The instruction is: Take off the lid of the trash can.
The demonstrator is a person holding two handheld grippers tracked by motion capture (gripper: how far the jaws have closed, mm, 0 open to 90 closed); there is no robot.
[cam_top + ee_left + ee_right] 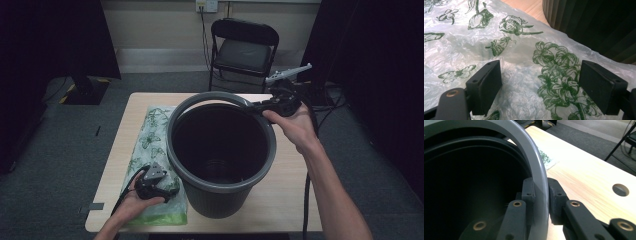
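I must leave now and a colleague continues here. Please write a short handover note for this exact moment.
Right tongs: shut on the grey ring, lifted at the far side of the bin.
Left tongs: open, over the green-printed plastic bag, not gripping it.
The bag lies flat on the table, left of the bin.
Done: ring grasped.
Left, probably: pick up the bag, line the bin, refit the ring.

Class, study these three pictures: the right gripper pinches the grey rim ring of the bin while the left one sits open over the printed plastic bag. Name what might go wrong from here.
1. The right gripper pinches only a narrow spot on the grey ring; the ring could slip or twist free.
2. The left gripper hangs open over the bag; the thin crinkled film may slide or tear when pinched.
3. The bin might tip if the ring is pulled.
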